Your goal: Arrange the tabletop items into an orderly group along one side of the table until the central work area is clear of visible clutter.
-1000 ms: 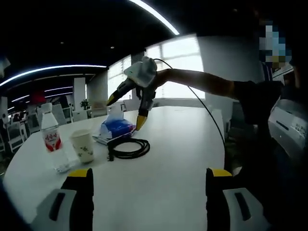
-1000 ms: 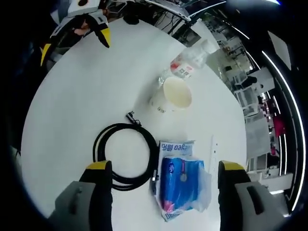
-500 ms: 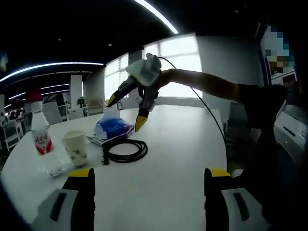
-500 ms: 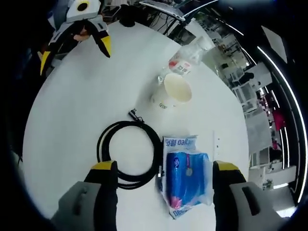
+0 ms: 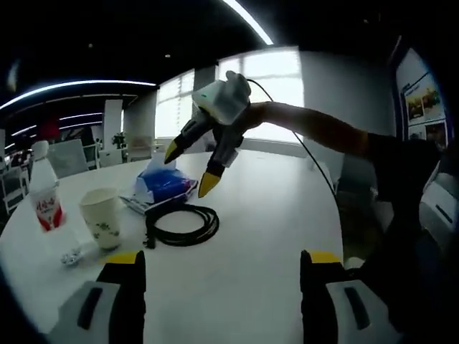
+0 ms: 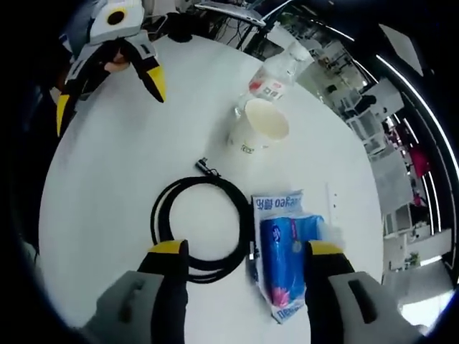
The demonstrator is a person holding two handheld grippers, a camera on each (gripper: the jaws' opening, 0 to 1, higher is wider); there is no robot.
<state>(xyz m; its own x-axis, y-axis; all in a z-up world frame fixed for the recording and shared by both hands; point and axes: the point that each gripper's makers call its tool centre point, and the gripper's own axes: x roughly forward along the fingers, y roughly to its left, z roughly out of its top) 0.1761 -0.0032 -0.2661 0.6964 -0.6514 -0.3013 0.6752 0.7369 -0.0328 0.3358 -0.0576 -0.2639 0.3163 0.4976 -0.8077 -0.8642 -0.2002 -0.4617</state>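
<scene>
Water bottle [image 5: 44,204] label print too small to read; tissue pack [image 6: 290,262] lower end hidden behind right fingers [image 6: 321,252].

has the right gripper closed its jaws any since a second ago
Yes. The right gripper's yellow-tipped jaws stand closer together now, straddling the edge of the black cable coil and the blue tissue pack.

Right gripper [image 5: 188,168], white-bodied with yellow-tipped jaws: jaws spread, pointing toward 7 o'clock in left gripper view, on an outstretched arm [image 5: 315,129]. Left gripper [image 6: 109,84], same build: jaws apart.
</scene>
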